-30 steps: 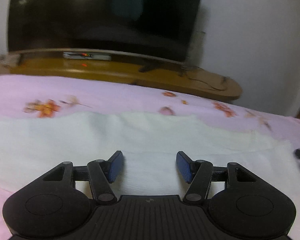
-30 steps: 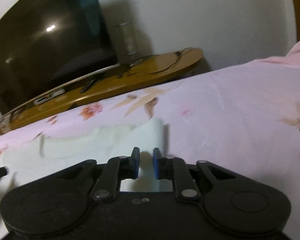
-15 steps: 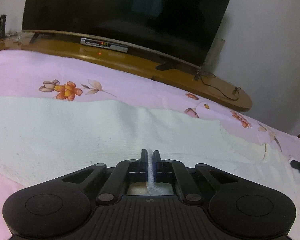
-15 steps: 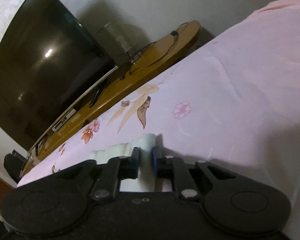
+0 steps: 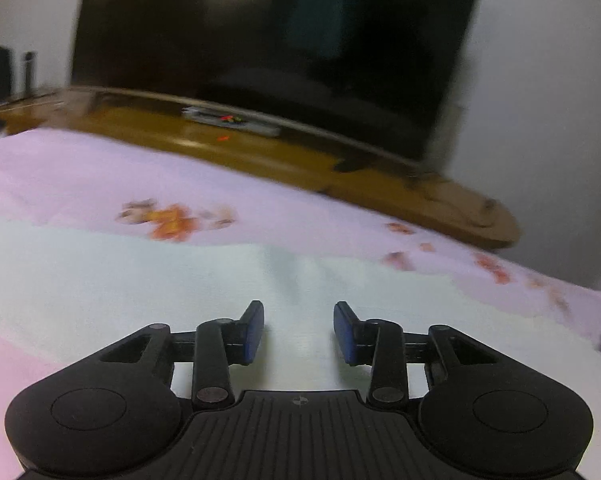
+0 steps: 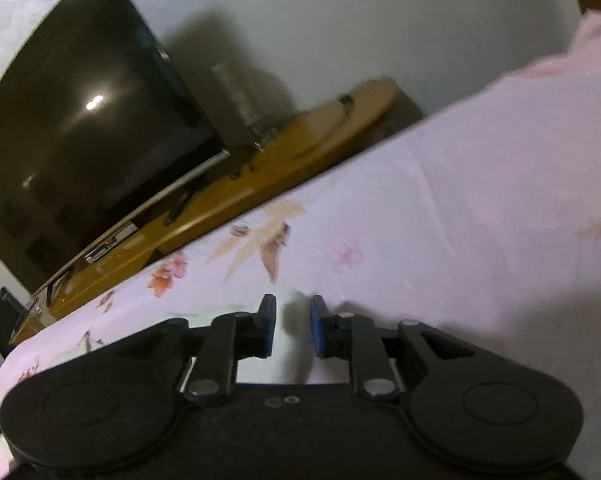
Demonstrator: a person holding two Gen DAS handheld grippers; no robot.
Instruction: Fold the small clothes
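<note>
A white cloth (image 5: 140, 280) lies spread flat on the pink flowered bedsheet (image 5: 80, 176). My left gripper (image 5: 298, 330) is open just above the cloth, with cloth showing between its blue pads. In the right wrist view my right gripper (image 6: 292, 326) has its jaws a little apart over the cloth's right corner (image 6: 290, 300); the corner sits between the pads. The view is blurred, so contact with the cloth is unclear.
A large dark TV (image 5: 268, 48) stands on a wooden console (image 5: 260, 156) beyond the bed's far edge, with a set-top box (image 5: 228, 120) under it. The pink sheet (image 6: 460, 208) extends to the right of the cloth.
My left gripper has opened and let go of the cloth edge it pinched half a second ago. My right gripper's jaws have widened slightly. Both views have shifted.
</note>
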